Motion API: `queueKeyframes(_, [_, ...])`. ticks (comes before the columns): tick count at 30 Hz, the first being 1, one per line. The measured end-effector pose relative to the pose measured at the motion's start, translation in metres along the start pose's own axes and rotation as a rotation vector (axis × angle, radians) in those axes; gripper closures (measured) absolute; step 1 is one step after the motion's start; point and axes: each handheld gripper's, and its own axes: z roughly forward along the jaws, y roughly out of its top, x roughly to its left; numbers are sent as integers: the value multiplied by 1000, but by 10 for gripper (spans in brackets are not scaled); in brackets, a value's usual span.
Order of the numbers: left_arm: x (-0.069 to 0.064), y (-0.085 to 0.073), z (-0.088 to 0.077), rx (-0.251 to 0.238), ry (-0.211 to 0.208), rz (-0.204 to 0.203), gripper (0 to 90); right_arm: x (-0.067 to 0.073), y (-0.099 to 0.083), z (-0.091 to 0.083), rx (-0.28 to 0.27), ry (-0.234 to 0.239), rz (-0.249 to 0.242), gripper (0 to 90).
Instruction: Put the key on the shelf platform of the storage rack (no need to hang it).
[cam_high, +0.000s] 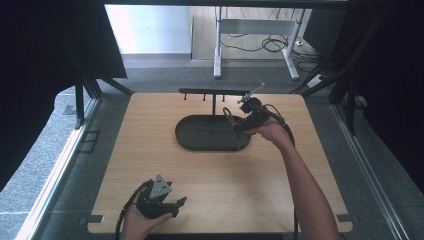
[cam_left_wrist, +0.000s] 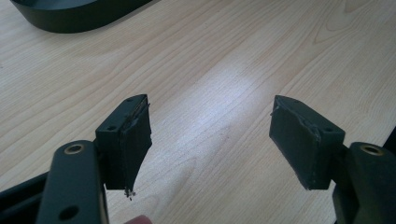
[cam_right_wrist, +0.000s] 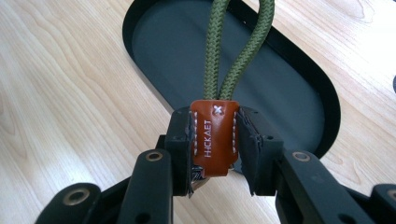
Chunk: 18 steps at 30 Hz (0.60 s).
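A loop of olive-green cord (cam_right_wrist: 239, 51) ends in a brown leather tab (cam_right_wrist: 214, 122) stamped with letters. My right gripper (cam_right_wrist: 215, 151) is shut on that tab, both pads pressing its sides. In the high view this gripper (cam_high: 240, 125) hangs over the right end of the black oval tray (cam_high: 182, 136), with the cord loop (cam_high: 228, 115) sticking up from it toward the black hook rack (cam_high: 215, 92). My left gripper (cam_high: 179, 202) rests near the table's front edge. Its jaws stand apart with only bare wood between them (cam_left_wrist: 210, 140).
The tray's dark floor (cam_right_wrist: 280, 93) lies under the held cord. A corner of the tray (cam_left_wrist: 70, 18) is far off in the left gripper view. The rack stands on a post behind the tray. Beyond the wooden table are black curtains, a desk frame and floor cables.
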Motion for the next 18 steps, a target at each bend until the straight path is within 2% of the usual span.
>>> queueKeyframes(10, [1,-1,-1,-5,2,-8,295,-5,13,7,-8,8,7,676])
queueKeyframes(14, [1,-1,-1,-5,1,-9,295,-8,18,12,-3,-2,0,676])
queueKeyframes(18, [2,-1,-2,-5,3,-6,295,-13,19,18,5,-9,14,676])
